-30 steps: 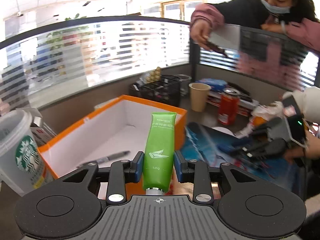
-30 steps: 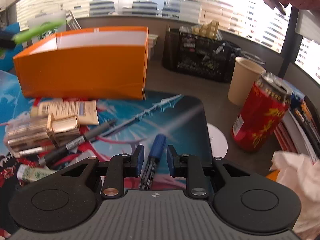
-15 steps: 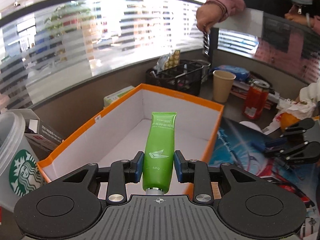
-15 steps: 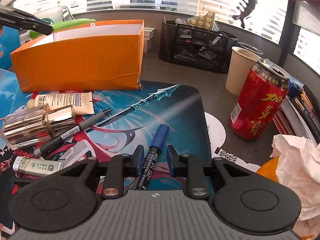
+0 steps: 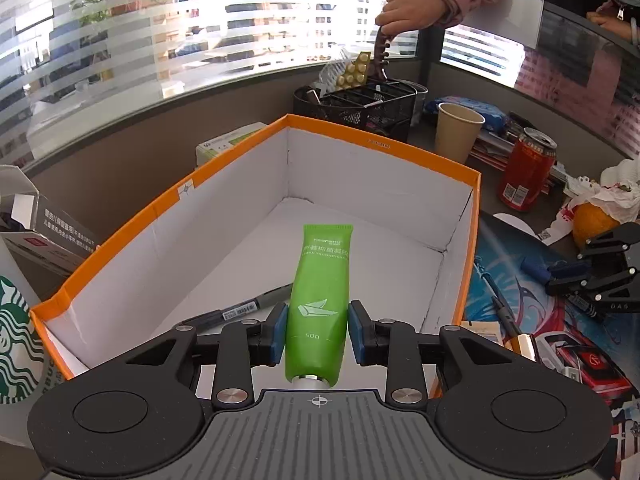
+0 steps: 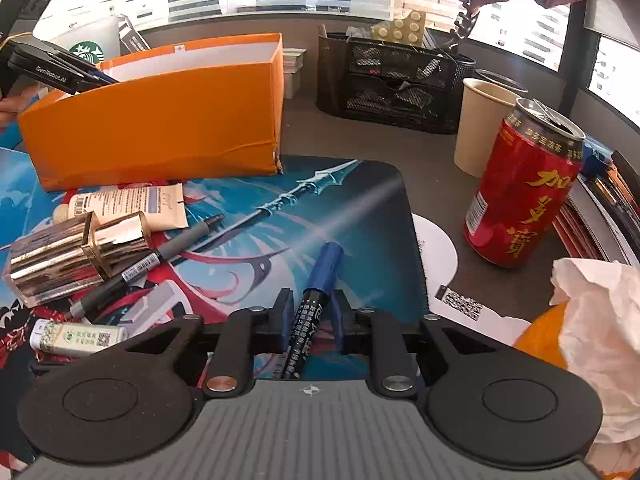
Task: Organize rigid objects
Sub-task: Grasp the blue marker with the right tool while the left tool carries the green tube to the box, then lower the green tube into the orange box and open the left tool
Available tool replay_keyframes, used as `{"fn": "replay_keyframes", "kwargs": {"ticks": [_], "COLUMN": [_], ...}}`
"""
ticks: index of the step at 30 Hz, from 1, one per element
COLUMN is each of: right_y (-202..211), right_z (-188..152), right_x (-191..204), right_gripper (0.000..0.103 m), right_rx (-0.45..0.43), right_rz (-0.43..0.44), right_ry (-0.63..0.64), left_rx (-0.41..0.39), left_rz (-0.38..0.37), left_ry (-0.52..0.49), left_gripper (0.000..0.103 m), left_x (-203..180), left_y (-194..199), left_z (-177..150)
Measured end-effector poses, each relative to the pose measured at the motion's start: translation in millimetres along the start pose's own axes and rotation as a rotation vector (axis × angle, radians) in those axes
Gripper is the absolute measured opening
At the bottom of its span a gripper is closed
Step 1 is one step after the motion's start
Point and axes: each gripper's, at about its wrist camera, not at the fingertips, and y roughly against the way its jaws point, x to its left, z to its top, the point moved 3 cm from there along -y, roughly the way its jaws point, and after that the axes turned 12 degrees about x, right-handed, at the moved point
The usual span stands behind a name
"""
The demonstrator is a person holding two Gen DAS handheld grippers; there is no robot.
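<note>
Left wrist: our left claw grips the green tube, long axis straight ahead, over the orange box.
Right wrist: right claw closing around the blue marker on the desk; box lies ahead-left.

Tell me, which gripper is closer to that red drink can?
Right. The right gripper, closing on a blue marker, sits on the mat just beside the red can. The left gripper holds a green tube over the orange box, farther away.
</note>
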Motion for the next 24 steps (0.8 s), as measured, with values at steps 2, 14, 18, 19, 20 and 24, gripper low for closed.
{"fn": "replay_keyframes", "kwargs": {"ticks": [2, 14, 18, 19, 20, 24], "right_y": [0, 5, 6, 7, 7, 10], "right_z": [-1, -2, -1, -1, -1, 0], "right_x": [9, 64, 65, 65, 65, 62], "right_gripper": [0.014, 0.014, 0.014, 0.014, 0.014, 0.014], "right_rx": [-0.001, 0.021, 0.027, 0.025, 0.023, 0.014], "right_rz": [0.018, 0.117, 0.132, 0.129, 0.128, 0.134], "right_ry": [0.034, 0.214, 0.231, 0.234, 0.236, 0.229], "left_rx": [0.003, 0.108, 0.203, 0.225, 0.245, 0.328], "left_rz": [-0.014, -0.049, -0.056, -0.047, -0.036, 0.008], "left_ry": [0.005, 0.041, 0.025, 0.02, 0.011, -0.008], "left_gripper": [0.03, 0.03, 0.03, 0.029, 0.024, 0.022], "left_x": [3, 16, 19, 19, 18, 15], "left_y": [1, -15, -26, -28, -30, -38], "left_z": [-1, 0, 2, 3, 3, 4]}}
